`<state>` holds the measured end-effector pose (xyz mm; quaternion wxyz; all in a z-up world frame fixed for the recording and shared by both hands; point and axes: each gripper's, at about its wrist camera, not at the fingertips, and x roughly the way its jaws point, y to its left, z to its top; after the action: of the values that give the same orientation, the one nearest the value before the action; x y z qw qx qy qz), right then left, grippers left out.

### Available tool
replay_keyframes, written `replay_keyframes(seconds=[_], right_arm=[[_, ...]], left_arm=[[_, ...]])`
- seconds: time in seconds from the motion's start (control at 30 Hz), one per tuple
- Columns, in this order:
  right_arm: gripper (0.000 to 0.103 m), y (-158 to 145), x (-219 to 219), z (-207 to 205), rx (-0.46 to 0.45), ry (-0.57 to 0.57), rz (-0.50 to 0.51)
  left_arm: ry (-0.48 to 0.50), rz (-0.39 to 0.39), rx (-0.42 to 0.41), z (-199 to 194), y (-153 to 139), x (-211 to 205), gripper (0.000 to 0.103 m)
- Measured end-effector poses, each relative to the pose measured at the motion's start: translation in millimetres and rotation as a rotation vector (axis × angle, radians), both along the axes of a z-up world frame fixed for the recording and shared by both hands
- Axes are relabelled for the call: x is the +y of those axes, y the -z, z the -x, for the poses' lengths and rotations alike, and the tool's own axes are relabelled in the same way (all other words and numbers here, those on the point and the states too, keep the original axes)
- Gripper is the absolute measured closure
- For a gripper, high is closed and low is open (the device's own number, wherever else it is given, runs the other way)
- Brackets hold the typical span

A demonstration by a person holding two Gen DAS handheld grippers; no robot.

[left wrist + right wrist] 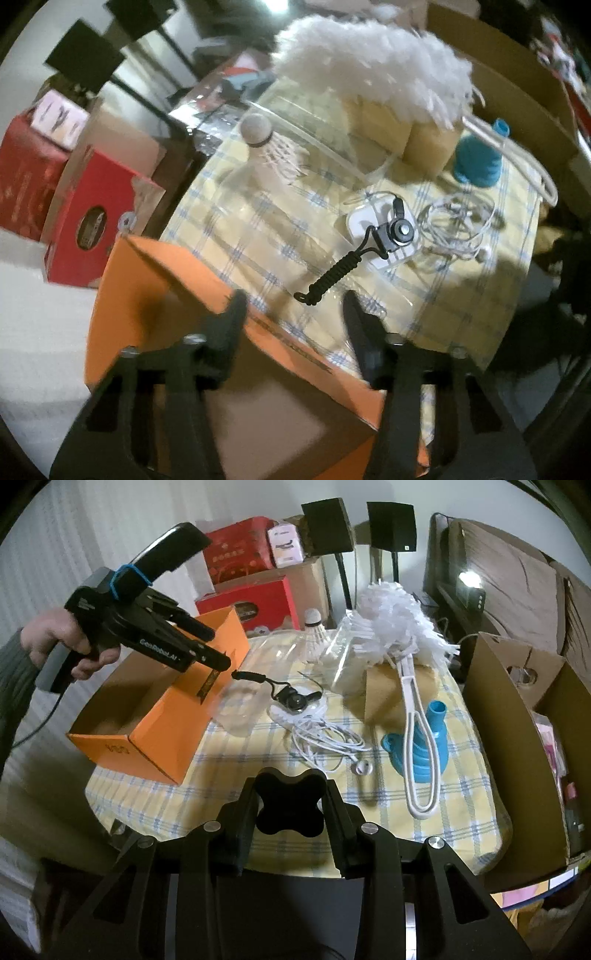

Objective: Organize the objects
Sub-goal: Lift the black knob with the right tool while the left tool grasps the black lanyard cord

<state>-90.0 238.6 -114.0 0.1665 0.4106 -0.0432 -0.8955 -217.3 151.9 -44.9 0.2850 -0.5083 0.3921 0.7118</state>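
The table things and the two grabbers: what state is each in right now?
Orange box: open, looks empty.
Left gripper: open, over the box, nothing held.
Right gripper: shut on a black clover-shaped piece.
Lanyard: lying loose.
Earphones: tangled.
Blue funnel: collapsed.
Shuttlecock: upright, cork up.
Duster: lying flat.

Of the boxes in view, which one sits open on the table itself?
The orange box, open-topped at the table's left edge by the left claw. The red boxes are stacked behind the table.
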Motion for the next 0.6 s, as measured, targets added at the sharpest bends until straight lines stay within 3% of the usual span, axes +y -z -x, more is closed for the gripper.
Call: replay_keyframes(seconds=[0.23, 0.6], right_arm=[[0.068, 5, 4, 3, -0.015, 0.001, 0.012], [0.068, 13, 6, 13, -0.04, -0.006, 0.022]], left_arm=[[0.143, 0.101, -0.02, -2, 19, 22, 0.067], [0.173, 0.16, -0.062, 5, 49, 32, 0.067]])
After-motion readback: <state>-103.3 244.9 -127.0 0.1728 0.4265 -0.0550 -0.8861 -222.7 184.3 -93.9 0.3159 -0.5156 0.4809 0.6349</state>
